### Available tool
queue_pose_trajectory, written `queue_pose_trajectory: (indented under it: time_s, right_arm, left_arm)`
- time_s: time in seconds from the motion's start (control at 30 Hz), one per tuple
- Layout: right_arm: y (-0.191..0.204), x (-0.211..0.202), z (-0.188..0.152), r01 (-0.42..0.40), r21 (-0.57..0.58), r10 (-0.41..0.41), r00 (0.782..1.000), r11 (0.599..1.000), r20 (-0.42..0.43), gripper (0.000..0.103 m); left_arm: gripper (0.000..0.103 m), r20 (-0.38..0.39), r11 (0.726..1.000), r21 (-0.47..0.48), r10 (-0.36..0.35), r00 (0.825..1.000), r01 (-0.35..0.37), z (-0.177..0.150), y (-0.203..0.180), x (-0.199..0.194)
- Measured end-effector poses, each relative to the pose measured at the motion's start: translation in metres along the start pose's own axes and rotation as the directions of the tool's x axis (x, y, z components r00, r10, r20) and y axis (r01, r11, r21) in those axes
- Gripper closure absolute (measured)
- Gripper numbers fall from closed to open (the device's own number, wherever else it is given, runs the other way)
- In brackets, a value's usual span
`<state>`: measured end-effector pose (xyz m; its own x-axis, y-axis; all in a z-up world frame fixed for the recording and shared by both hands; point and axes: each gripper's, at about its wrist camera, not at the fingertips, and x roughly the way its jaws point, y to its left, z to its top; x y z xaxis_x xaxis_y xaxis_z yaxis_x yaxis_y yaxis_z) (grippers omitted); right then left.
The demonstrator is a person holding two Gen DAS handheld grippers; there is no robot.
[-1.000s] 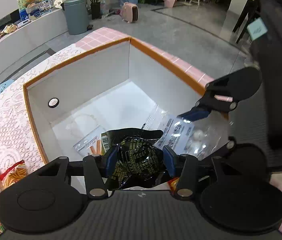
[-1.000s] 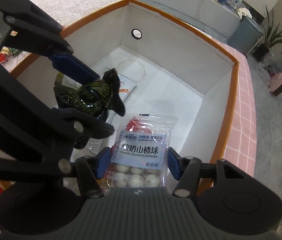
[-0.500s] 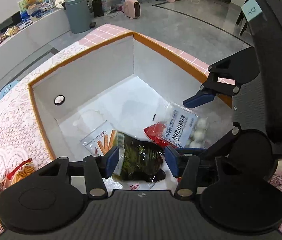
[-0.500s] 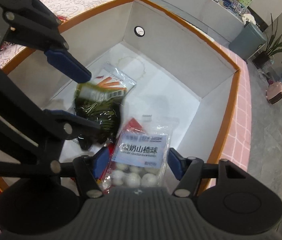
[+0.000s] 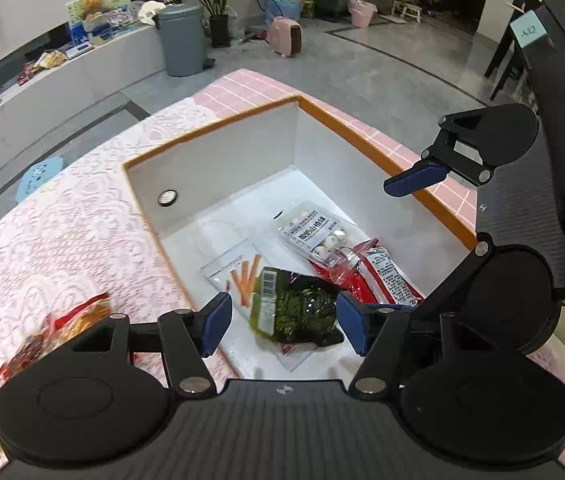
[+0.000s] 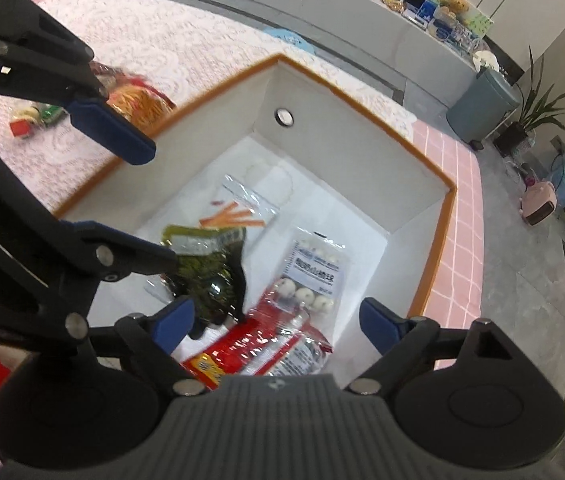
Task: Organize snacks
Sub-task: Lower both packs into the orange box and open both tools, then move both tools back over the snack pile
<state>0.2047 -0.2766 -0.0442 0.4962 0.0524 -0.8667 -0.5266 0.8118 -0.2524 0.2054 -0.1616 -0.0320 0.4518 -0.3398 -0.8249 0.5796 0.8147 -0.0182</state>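
A: Where are the snacks?

B: Four packs lie on the floor of the box (image 5: 218, 168), a white one with an orange rim. The green pack (image 5: 294, 308) is nearest the left gripper (image 5: 282, 322). It lies partly on the clear pack with orange sticks (image 5: 234, 268). Just beside it is the red pack (image 5: 378, 276), and the clear pack of white balls (image 5: 314, 232) overlaps the red one's far end.

A: Is either tool holding anything?

B: No. The left gripper's jaws are opening and stand wide above the box; the green pack shows between the blue pads but below them, untouched. The right gripper (image 6: 276, 326) is opening too, wide, with the red pack (image 6: 258, 352) and the ball pack (image 6: 316, 276) seen beneath its gap, neither pressed.

A: Anything outside the box?

B: More snacks on the lace cloth (image 5: 62, 240) to the left: an orange-and-red bag (image 5: 70, 320) near the box's rim, blurred, and in the right view a small red-and-green pack (image 6: 32, 118) further off.

A: And beyond the table?

B: A grey bin (image 5: 181, 40), a potted plant (image 5: 214, 4) and a pink heater (image 5: 286, 36) on the floor.
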Motion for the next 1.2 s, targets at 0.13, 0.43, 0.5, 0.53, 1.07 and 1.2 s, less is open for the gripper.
queue_pose_trajectory:
  time_s: [0.13, 0.43, 0.5, 0.53, 1.07, 1.2]
  right_arm:
    - [0.009, -0.018, 0.006, -0.029, 0.031, 0.028, 0.999, 0.999, 0.038, 0.015]
    - [0.037, -0.04, 0.033, -0.091, 0.08, 0.082, 0.99, 0.993, 0.115, 0.013]
    - [0.044, -0.041, 0.041, -0.106, 0.089, 0.094, 0.987, 0.99, 0.13, 0.012]
    - [0.048, -0.041, 0.045, -0.114, 0.092, 0.101, 0.985, 0.989, 0.138, 0.012]
    - [0.121, -0.013, 0.092, -0.202, 0.171, 0.147, 0.946, 0.964, 0.287, 0.012]
    - [0.131, 0.003, 0.098, -0.212, 0.213, 0.146, 0.947, 0.954, 0.288, 0.012]
  left_arm:
    - [0.032, 0.032, 1.0, -0.022, 0.007, 0.999, -0.006, -0.008, 0.012, -0.021]
    - [0.032, 0.046, 0.992, -0.102, 0.083, 0.995, -0.078, -0.035, 0.058, -0.054]
    - [0.032, 0.047, 0.986, -0.136, 0.104, 0.993, -0.097, -0.041, 0.071, -0.061]
    - [0.032, 0.047, 0.982, -0.155, 0.114, 0.992, -0.106, -0.045, 0.077, -0.064]
    - [0.03, 0.066, 0.901, -0.396, 0.221, 0.973, -0.178, -0.111, 0.172, -0.087]
    - [0.03, 0.058, 0.875, -0.452, 0.221, 0.974, -0.172, -0.127, 0.193, -0.087]
